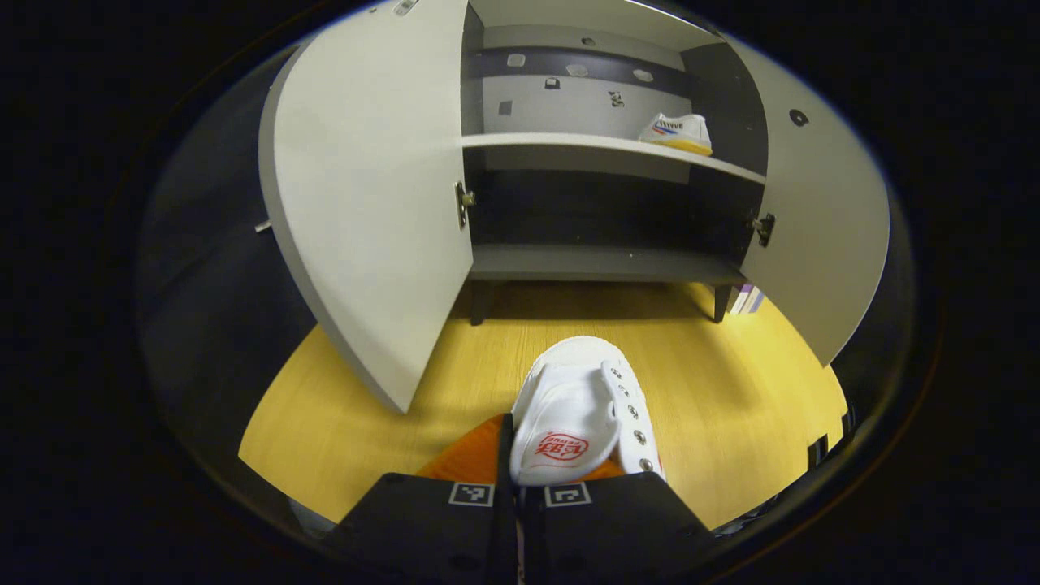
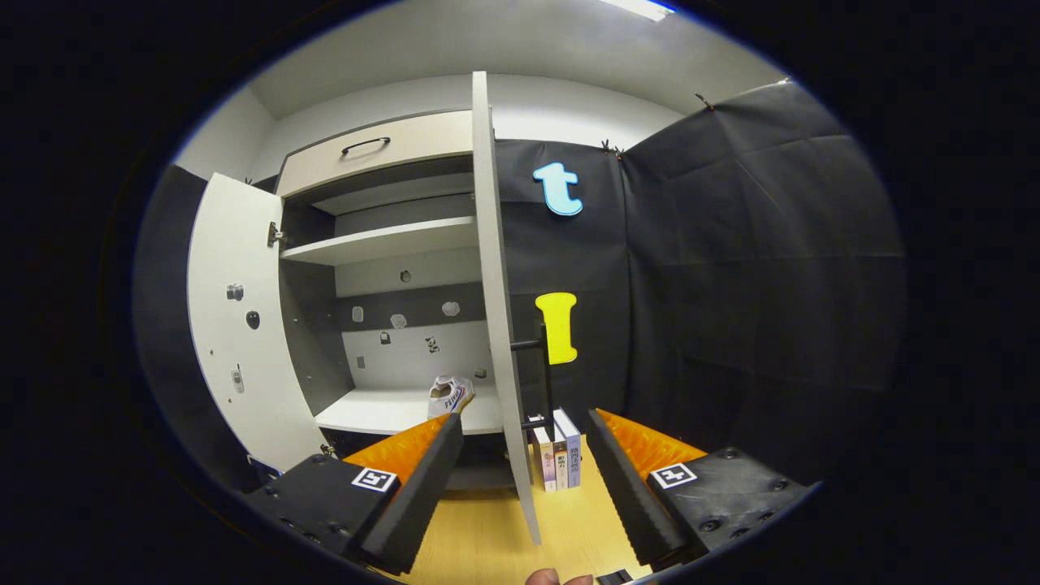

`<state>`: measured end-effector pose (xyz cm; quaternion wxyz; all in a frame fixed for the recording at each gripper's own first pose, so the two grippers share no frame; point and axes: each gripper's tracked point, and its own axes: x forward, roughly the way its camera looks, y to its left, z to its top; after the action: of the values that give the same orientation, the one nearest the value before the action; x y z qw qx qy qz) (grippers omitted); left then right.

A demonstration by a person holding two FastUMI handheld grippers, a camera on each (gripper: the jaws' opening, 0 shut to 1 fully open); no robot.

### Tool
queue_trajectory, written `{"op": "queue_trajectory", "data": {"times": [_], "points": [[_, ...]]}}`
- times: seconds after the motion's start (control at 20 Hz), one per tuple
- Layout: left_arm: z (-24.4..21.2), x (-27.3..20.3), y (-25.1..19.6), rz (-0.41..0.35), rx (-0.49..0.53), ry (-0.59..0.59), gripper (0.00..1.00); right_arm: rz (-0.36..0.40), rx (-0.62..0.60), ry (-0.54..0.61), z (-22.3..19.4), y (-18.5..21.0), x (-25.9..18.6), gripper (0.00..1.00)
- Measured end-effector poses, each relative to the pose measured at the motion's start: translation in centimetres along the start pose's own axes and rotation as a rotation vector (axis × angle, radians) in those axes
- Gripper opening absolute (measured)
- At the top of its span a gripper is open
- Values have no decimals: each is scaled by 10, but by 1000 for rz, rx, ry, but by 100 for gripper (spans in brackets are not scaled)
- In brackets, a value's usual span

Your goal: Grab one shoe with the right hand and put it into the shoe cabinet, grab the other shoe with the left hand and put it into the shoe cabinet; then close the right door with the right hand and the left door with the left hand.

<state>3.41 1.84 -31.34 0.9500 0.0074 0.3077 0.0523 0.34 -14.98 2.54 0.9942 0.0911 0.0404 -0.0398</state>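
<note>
The left claw [image 1: 518, 496] is clamped on a white shoe [image 1: 578, 414] above the desk [image 1: 715, 406], facing the shoe cabinet [image 1: 601, 264], whose both doors stand wide, where the other shoe [image 1: 678, 132] sits on the middle shelf [image 1: 569, 142], while the right claw [image 2: 520, 479] gapes empty at the right door's [image 2: 496, 325] edge.

2 shoes: 1 on the shelf [image 1: 678, 134], 1 on the table [image 1: 581, 418]; 2 doors [image 1: 366, 203] [image 1: 812, 219]; 3 books [image 2: 556, 455].

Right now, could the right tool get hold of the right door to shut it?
Probably yes: the right tool is open, the right door stands edge-on between its fingers, and nothing blocks it.
</note>
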Motion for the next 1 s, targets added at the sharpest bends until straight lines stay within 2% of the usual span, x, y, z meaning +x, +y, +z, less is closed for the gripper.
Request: {"op": "queue_trajectory", "data": {"times": [0.1, 0.2, 0.45, 0.75, 1.0], "points": [[40, -17, -7, 14, -8, -30, 9, 6, 10, 9, -3, -10, 4, 97], [80, -26, -20, -8, -19, -43, 8, 2, 2, 5, -4, -21, 8, 97], [187, -26, -44, -38, -42, -112, 9, -14, -1, 3, -5, -49, 13, 98], [295, 17, -49, -4, -23, -169, 8, -39, -45, -12, -1, -79, 18, 98], [356, 76, -50, 56, 11, -146, 8, -61, -44, -12, -3, -103, 25, 98]]}}
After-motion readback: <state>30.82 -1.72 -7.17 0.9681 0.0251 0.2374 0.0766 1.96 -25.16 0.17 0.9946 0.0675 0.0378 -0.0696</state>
